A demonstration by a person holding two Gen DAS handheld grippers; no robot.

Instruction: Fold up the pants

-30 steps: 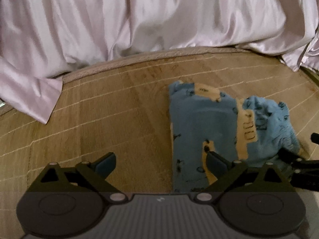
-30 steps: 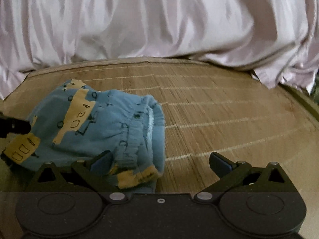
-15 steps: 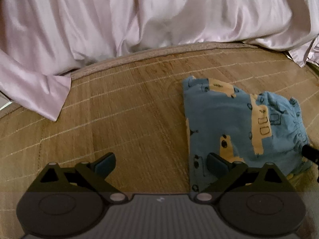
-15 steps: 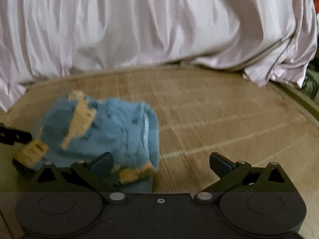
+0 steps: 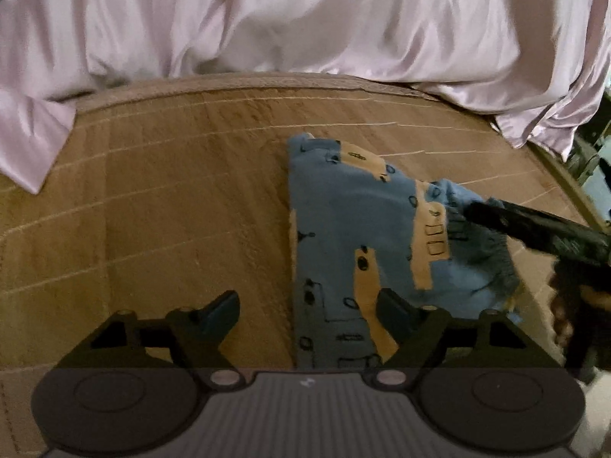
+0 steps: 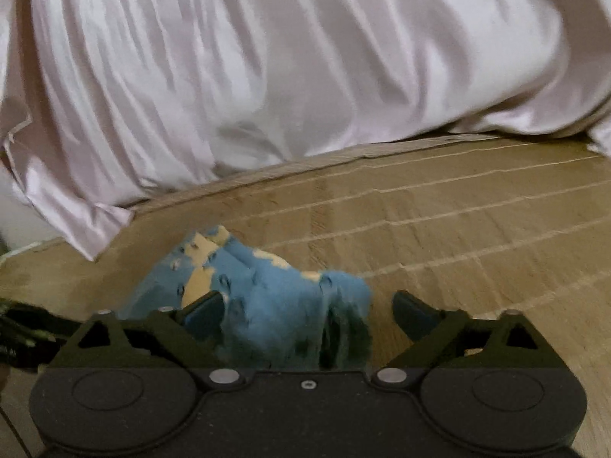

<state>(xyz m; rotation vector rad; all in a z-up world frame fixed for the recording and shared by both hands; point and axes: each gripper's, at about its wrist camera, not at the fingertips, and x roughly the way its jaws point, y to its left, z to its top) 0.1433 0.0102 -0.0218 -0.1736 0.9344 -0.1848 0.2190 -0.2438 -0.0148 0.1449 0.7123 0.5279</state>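
Folded blue pants (image 5: 351, 229) with yellow vehicle prints lie on a woven bamboo mat (image 5: 172, 198). My left gripper (image 5: 309, 311) is open low over the mat, the pants' left edge between its fingers, its right finger above the fabric. In the right wrist view the pants (image 6: 275, 297) look bunched, and my right gripper (image 6: 309, 315) is open around their near end. From the left wrist view, one of the right gripper's fingers (image 5: 508, 219) reaches the gathered waistband at the pants' right side.
A pale pink satin sheet (image 5: 305, 19) hangs along the far edge of the mat, with one corner (image 5: 30, 145) draped onto it at the left. Bare mat (image 6: 477, 236) stretches right of the pants. Dark clutter (image 5: 592, 160) sits beyond the mat's right edge.
The right gripper has swung left, so the pants now sit between its fingers instead of by its left finger. The left gripper has shifted right, over the pants' left edge.
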